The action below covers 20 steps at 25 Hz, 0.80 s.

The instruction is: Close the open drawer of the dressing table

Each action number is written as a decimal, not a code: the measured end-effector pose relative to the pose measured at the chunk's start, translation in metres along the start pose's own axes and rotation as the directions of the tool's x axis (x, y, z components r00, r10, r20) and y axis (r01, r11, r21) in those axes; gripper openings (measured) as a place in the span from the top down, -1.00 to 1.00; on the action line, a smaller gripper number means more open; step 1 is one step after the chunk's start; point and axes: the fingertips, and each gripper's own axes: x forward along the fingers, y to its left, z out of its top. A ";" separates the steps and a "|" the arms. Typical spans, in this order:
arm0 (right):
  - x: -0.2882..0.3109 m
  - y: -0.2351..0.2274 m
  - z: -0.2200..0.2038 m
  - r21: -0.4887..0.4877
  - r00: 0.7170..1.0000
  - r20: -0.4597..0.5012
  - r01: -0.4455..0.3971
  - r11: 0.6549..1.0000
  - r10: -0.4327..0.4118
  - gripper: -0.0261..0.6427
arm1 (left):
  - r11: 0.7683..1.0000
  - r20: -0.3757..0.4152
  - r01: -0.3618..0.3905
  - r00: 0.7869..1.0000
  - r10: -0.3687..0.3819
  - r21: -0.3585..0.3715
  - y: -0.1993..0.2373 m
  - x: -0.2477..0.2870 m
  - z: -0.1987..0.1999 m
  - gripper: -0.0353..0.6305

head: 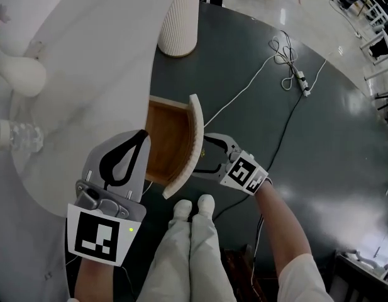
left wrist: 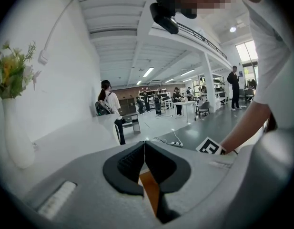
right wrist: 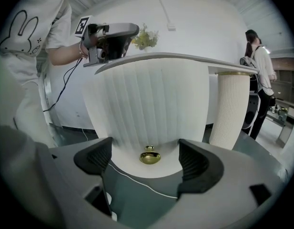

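My right gripper [right wrist: 146, 162] has its jaws spread and empty, one either side of the brass knob [right wrist: 150, 155], not gripping it; behind the knob stands the fluted front [right wrist: 147, 104] of the drawer [head: 163, 137], pulled well out from under the dressing table [head: 87, 74]; advised: bear on the front squarely at the knob, push straight and level to avoid skewing; my left gripper [left wrist: 145, 149], jaws pressed together on nothing, hangs by the table's edge.
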 end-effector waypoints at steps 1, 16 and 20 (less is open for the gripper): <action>0.000 0.000 0.000 0.001 1.000 -0.002 -0.002 1.000 0.002 -0.39 | 1.000 -0.010 -0.014 1.000 0.014 0.016 0.000 0.001 -0.001 0.84; 0.053 0.005 0.033 -0.009 1.000 -0.014 -0.009 1.000 0.009 -0.39 | 0.978 -0.085 -0.206 0.975 0.207 0.016 0.073 -0.032 -0.022 0.84; 0.060 0.005 0.035 -0.017 1.000 -0.011 -0.015 1.000 0.014 -0.39 | 0.974 -0.080 -0.224 0.971 0.226 0.033 0.082 -0.036 -0.022 0.84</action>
